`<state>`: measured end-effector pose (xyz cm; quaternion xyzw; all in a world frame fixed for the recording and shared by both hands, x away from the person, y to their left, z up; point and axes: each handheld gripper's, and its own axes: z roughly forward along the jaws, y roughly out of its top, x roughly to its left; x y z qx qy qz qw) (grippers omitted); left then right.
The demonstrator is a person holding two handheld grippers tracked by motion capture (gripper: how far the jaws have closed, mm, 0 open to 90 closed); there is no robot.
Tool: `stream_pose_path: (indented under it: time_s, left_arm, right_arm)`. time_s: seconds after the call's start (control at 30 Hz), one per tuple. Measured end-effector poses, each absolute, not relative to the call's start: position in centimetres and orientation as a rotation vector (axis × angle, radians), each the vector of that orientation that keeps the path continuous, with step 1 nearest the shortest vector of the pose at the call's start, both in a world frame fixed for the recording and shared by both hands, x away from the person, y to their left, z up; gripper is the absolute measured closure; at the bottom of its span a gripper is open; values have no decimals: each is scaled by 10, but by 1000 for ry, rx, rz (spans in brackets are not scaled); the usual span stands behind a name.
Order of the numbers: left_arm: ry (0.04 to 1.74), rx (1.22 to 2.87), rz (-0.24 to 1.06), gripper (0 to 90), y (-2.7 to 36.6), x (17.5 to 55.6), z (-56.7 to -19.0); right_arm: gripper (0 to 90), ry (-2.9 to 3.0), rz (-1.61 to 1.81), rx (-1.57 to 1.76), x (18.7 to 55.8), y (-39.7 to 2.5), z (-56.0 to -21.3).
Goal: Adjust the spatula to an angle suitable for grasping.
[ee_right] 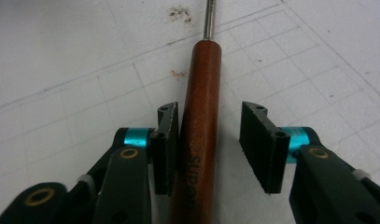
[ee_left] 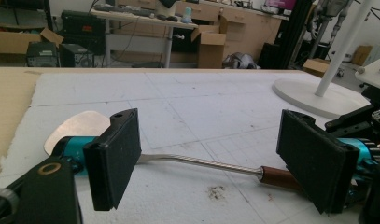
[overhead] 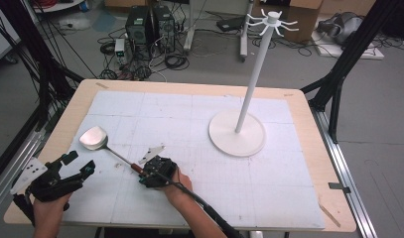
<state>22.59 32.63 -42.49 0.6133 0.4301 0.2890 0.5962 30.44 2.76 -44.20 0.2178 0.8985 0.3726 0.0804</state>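
A spatula lies flat on the white mat, its metal blade to the far left and its brown wooden handle nearer me. My right gripper is open astride that handle. Its left pad touches the wood and its right pad stands a gap away. My left gripper hovers open and empty near the table's front left corner. In the left gripper view, the left gripper frames the spatula's thin shaft, which lies beyond its pads.
A white hook stand rises from a round base at the right middle of the mat, with branching hooks on top. Beyond the wooden table edge, the floor holds computer towers, cables and black frame legs.
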Motion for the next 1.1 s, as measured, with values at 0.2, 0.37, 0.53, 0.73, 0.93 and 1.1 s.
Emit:
stream_pose_path:
  time_s: [0.2,0.37,0.53,0.73,0.93,1.1]
  left_arm:
    - [1003,1420,670,228,328,225,-425]
    - [1007,1420,664,228,328,225,-425]
    - [1004,1425,663,231,326,224,-425]
    - [994,1447,646,269,323,225,-426]
    - [988,1464,635,302,318,227,-426]
    - [961,1495,614,314,312,229,-427]
  right_arm:
    - [722,2685,1049,659,304,23,-438]
    - [723,2728,1006,659,307,7,-434]
    - [723,2770,976,620,302,-22,-431]
    - [723,2805,984,589,297,-58,-430]
    - [723,2804,975,550,292,-83,-430]
    - [723,2823,953,492,289,-110,-429]
